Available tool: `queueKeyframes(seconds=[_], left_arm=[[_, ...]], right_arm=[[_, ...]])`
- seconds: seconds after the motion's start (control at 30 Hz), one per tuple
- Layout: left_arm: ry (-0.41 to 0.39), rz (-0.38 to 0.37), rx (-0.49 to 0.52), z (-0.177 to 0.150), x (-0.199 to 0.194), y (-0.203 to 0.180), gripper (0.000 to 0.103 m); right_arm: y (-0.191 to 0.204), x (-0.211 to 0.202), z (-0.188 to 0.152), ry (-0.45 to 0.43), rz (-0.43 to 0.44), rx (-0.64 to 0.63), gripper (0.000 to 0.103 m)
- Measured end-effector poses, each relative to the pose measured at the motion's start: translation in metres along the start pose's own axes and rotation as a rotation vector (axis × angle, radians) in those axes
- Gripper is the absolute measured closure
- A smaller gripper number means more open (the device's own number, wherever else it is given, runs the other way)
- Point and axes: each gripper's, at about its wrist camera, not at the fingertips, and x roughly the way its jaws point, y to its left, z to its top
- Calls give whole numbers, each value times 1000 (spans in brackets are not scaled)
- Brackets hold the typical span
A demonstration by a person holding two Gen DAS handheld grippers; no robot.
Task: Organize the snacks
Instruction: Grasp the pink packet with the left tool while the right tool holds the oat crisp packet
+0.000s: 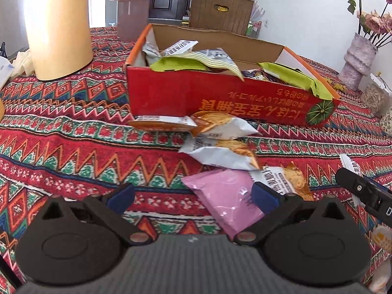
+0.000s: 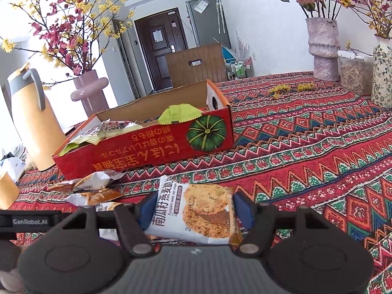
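A red cardboard box (image 1: 196,93) (image 2: 152,147) with a green pumpkin print holds several snack packets. More packets lie on the cloth before it: white-and-orange ones (image 1: 220,127), a pink packet (image 1: 225,196) and another oat crisp packet (image 1: 286,178). My left gripper (image 1: 193,193) is open just above the cloth, its right pad over the pink packet. My right gripper (image 2: 193,207) is shut on a white pumpkin-seed oat crisp packet (image 2: 203,210), held above the cloth in front of the box; it shows at the right edge of the left wrist view (image 1: 362,188).
A patterned red tablecloth (image 1: 73,134) (image 2: 318,147) covers the table. A tall yellow thermos (image 1: 58,24) (image 2: 31,120) and a pink vase (image 1: 132,7) stand left of the box. Vases with flowers (image 2: 323,49) and a jar (image 2: 355,73) stand far right.
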Motion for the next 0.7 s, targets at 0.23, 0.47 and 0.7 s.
queueKeyframes(seconds=[0.23,0.47,0.7], left_arm=[[34,13,0,7,9,-22,0],[71,71,12,7,20,-40,0],[63,92,54,6,15,-48,26]], right_arm=[[-16,-4,-1,-10,-3,26,36],[-24,-4,-5,-4,4,35,36],[-22,-4,-8,2,18,24,36]])
